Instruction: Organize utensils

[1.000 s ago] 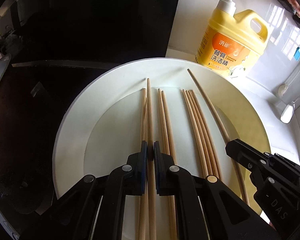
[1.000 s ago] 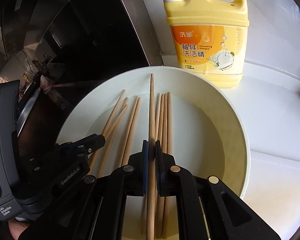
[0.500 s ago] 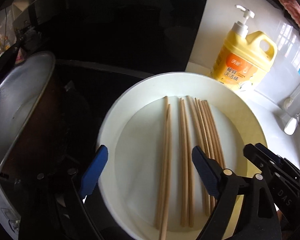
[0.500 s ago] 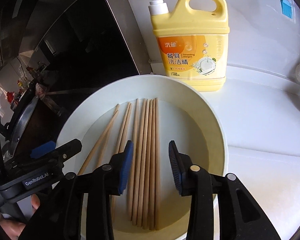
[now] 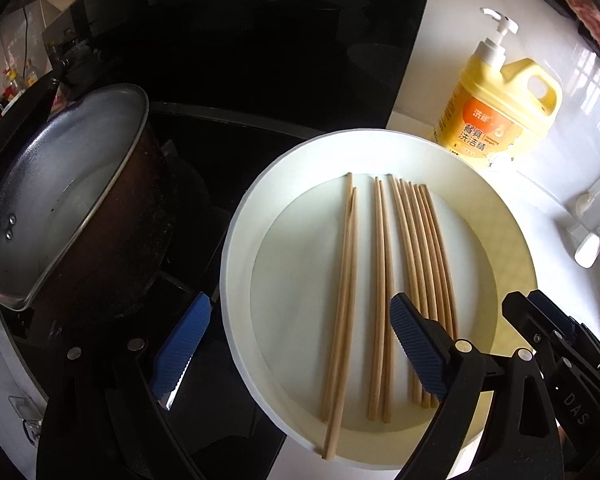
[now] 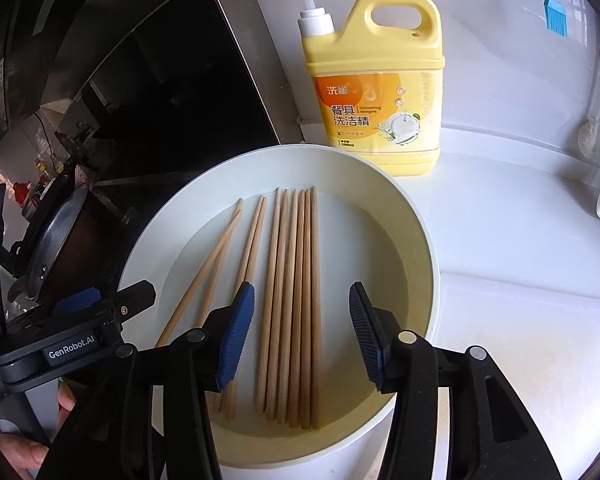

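Observation:
Several wooden chopsticks (image 5: 380, 288) lie side by side in a wide white bowl (image 5: 240, 240); they also show in the right wrist view (image 6: 296, 300), in the bowl (image 6: 420, 240). My left gripper (image 5: 300, 348) is open and empty above the bowl's near left rim, its left finger out over the stove. My right gripper (image 6: 302, 332) is open and empty above the near ends of the right-hand bundle. The right gripper's body shows at the left view's lower right (image 5: 560, 352); the left gripper's body shows at the right view's left (image 6: 72, 336).
A metal pot (image 5: 60, 200) stands on the black stove (image 5: 220, 100) left of the bowl. A yellow detergent bottle (image 6: 376, 84) with a pump stands behind the bowl on the white counter (image 6: 520, 260). A white utensil handle (image 5: 590, 244) lies at far right.
Both grippers have opened, let go of a chopstick each and pulled back and up from the bowl. The chopsticks now lie in neater parallel groups.

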The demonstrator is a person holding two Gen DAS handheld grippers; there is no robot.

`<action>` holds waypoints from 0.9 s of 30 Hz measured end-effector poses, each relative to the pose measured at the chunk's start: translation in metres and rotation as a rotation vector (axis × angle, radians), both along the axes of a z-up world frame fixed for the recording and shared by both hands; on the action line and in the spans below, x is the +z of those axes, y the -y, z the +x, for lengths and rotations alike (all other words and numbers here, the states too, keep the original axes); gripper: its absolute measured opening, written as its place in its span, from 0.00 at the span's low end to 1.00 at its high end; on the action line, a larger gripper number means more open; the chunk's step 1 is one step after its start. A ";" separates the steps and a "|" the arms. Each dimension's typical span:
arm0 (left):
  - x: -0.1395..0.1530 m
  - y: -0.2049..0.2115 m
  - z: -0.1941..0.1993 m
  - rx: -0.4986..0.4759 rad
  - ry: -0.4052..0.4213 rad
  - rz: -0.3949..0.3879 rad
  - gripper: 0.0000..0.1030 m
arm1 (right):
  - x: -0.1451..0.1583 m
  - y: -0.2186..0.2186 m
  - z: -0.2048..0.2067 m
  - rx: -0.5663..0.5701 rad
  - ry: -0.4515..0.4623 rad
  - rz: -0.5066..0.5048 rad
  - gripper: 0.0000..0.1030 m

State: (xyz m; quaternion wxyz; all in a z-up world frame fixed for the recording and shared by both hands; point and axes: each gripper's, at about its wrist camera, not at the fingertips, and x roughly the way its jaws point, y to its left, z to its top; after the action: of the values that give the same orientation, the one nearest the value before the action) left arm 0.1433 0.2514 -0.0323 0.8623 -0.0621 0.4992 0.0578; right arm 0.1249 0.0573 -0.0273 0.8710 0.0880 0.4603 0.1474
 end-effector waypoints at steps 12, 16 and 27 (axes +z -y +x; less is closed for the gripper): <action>0.019 0.007 -0.017 -0.015 0.016 0.030 0.88 | 0.015 0.000 -0.010 -0.010 -0.014 -0.020 0.56; 0.030 0.010 -0.025 -0.013 0.028 0.041 0.88 | 0.024 0.002 -0.013 -0.024 -0.013 -0.035 0.57; 0.047 0.007 -0.042 -0.015 0.054 0.051 0.89 | 0.037 0.004 -0.026 -0.036 -0.017 -0.045 0.57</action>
State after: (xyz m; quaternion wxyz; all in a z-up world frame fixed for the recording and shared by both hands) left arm 0.1010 0.2443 0.0142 0.8772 -0.0378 0.4745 0.0627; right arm 0.0990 0.0535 0.0101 0.8713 0.0779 0.4693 0.1207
